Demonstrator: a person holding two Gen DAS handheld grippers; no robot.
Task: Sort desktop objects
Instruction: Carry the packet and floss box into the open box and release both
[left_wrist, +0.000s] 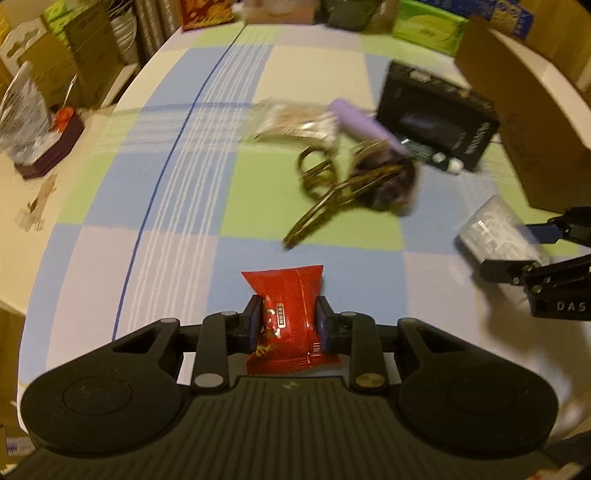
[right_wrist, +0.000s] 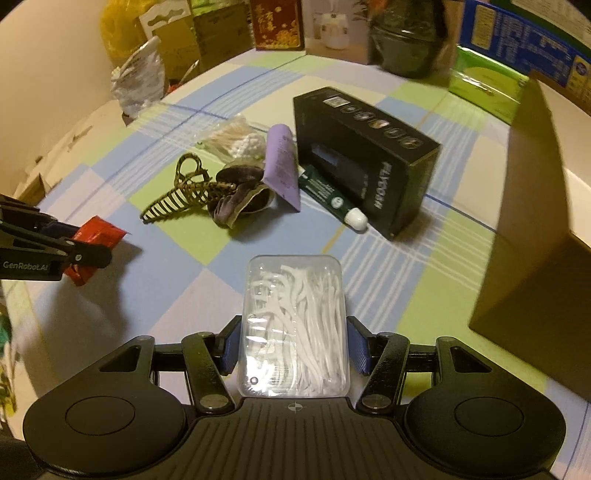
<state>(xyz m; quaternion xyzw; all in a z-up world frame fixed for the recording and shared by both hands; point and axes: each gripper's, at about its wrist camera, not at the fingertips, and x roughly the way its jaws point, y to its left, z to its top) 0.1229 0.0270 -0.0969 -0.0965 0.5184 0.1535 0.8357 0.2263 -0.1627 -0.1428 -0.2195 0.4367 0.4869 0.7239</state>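
Jaws of the left gripper (left_wrist: 287, 325) pinch a red candy packet (left_wrist: 286, 314) above the near table (left_wrist: 177, 206). Farther off lie a hair clip (right_wrist: 177, 195) and black box (right_wrist: 365, 158). Right gripper (right_wrist: 293, 345) jaws squeeze a clear floss-pick box (right_wrist: 293, 325).

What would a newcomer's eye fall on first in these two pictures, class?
First, the red snack packet pinched in the left claw, low in the left wrist view. Next, the clear box of white floss picks clamped in the right claw. Beyond them, on the checked tablecloth, a black box stands behind a purple tube and a hair claw clip.
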